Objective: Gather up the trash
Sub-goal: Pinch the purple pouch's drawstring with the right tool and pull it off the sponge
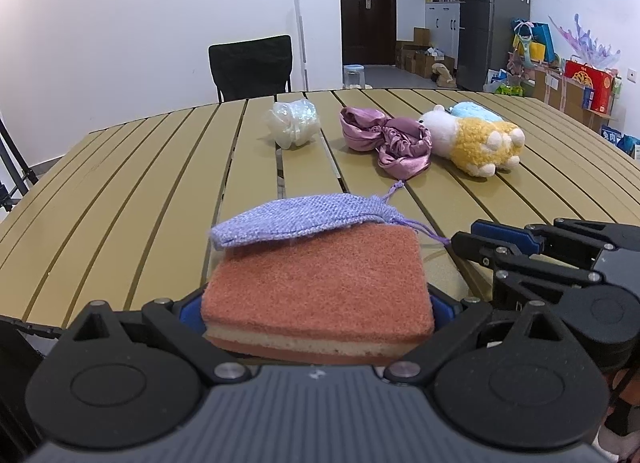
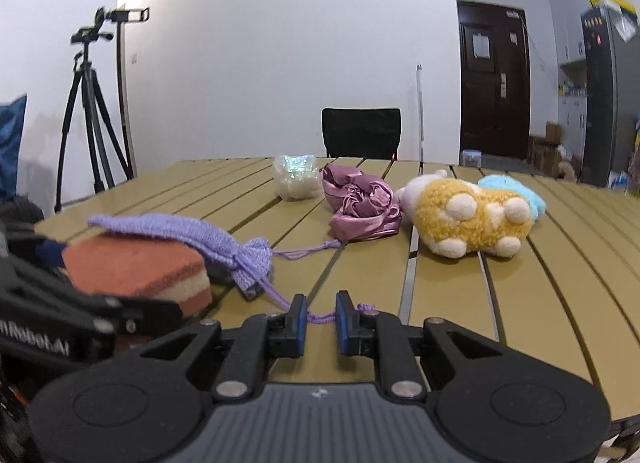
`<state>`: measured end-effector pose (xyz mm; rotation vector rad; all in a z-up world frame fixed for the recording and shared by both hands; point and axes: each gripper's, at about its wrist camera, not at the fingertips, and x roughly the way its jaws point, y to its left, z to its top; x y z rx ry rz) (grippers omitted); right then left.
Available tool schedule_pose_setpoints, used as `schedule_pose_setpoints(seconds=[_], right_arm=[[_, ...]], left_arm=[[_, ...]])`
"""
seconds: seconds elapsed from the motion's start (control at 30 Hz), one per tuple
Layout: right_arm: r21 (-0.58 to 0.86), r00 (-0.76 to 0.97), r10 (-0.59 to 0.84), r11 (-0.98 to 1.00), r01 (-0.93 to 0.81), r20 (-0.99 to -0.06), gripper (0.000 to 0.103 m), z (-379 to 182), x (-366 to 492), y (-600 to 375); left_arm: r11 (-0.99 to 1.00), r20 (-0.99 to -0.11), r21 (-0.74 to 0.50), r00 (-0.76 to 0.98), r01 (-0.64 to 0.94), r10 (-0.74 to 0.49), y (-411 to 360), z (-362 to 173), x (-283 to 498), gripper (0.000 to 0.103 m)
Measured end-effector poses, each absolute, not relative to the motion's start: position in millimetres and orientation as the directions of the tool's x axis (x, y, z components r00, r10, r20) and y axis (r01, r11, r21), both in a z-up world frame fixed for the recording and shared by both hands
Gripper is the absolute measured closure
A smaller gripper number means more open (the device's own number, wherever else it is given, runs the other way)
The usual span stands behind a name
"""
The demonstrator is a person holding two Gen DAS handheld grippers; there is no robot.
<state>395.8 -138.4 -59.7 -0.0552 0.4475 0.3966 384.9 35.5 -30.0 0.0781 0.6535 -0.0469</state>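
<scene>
My left gripper [image 1: 316, 305] is shut on an orange sponge [image 1: 316, 287], held at the near edge of the slatted table [image 1: 132, 191]. A lilac knitted drawstring pouch [image 1: 296, 219] lies draped over the sponge's far edge. My right gripper [image 2: 321, 319] is just right of the sponge [image 2: 136, 267], jaws a little apart, with the pouch's [image 2: 192, 235] cord [image 2: 320, 318] lying between its fingertips. It also shows in the left wrist view [image 1: 480, 239]. A crumpled clear plastic wrapper [image 1: 294, 123] lies further back; it also shows in the right wrist view [image 2: 298, 177].
A crumpled mauve satin cloth [image 1: 386, 139] and a yellow, white and blue plush toy [image 1: 476, 139] lie at the back right of the table. A black chair [image 1: 250, 65] stands behind the table. A tripod [image 2: 90, 103] stands at the left.
</scene>
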Motion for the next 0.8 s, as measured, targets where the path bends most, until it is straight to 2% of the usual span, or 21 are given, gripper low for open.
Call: schedule_pose_setpoints(seconds=[0.47, 0.5, 0.67, 0.8], right_arm=[[-0.002, 0.84, 0.294, 0.944, -0.331, -0.456, 0.089, -55, 396, -127], [0.022, 0.839, 0.305, 0.944, -0.331, -0.452, 0.092, -55, 397, -129], [0.068, 0.868, 0.347, 0.936, -0.346, -0.356, 0.093, -44, 390, -131], [0.046, 0.857, 0.34, 0.935, -0.351, -0.387, 0.093, -51, 399, -123]], left_arm=[[0.996, -0.603, 0.063, 0.798, 0.064, -0.013, 52, -28, 373, 0.003], [0.996, -0.604, 0.063, 0.797, 0.064, -0.013, 52, -28, 373, 0.003], [0.996, -0.604, 0.061, 0.797, 0.071, -0.019, 50, -28, 374, 0.003], [0.995, -0.605, 0.067, 0.796, 0.075, -0.019, 47, -29, 375, 0.003]])
